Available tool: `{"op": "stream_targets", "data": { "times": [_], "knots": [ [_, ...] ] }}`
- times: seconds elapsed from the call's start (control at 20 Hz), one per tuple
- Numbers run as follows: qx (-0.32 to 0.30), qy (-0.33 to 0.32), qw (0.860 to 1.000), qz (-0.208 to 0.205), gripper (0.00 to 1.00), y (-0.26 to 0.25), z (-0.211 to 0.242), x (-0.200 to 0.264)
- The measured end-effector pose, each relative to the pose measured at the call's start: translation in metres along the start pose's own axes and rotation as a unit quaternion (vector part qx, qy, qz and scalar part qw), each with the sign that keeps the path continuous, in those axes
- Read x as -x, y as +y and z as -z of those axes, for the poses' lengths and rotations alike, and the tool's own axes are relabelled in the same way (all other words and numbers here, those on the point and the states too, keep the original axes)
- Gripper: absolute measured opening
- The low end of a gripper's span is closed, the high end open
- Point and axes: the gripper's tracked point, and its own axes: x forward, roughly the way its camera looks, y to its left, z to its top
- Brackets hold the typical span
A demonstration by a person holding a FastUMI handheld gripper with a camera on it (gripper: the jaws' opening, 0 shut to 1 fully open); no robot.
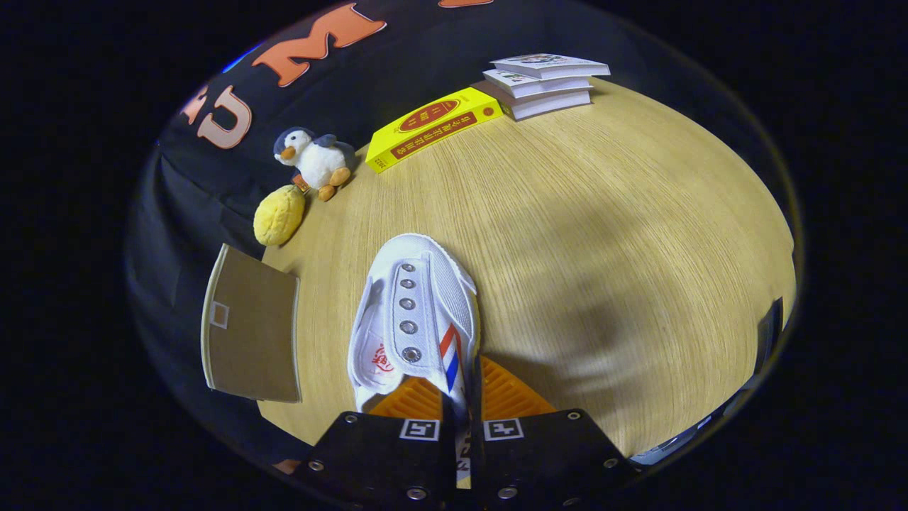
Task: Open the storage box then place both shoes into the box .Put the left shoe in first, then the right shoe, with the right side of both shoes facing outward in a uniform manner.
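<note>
The tongs (461, 415) pinch the side wall of a white shoe (411, 319), toe pointing ahead over the tabletop (603, 213); it should be carried level, grip firm, striped side facing outward.

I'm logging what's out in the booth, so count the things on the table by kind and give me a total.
Shoes: 1, the white shoe, its side wall pinched between the fingers of the gripper
Books: 4, the yellow book plus 3 in the white stack
Soft toys: 2, the plush penguin and the yellow plush
Brown box flaps: 1, the brown flap at the table's edge
Total: 8
</note>
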Motion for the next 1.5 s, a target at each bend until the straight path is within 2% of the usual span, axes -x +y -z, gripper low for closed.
{"op": "stream_targets", "data": {
  "times": [0.2, 0.4, 0.55, 0.85, 1.05, 1.25, 1.5],
  "knots": [
    [-0.007, -0.013, 1.0, -0.017, 0.08, 0.035, -0.022, 0.017],
    [0.043, -0.015, 0.999, -0.011, 0.08, 0.076, -0.037, 0.036],
    [0.066, -0.004, 0.998, -0.025, 0.08, 0.122, -0.041, 0.047],
    [0.075, 0.026, 0.995, -0.061, 0.08, 0.221, -0.03, 0.052],
    [0.12, 0.028, 0.991, -0.054, 0.08, 0.271, -0.029, 0.057],
    [0.123, 0.045, 0.988, -0.078, 0.08, 0.328, -0.015, 0.051],
    [0.121, 0.058, 0.989, -0.063, 0.08, 0.368, 0.001, 0.028]
  ]
}}
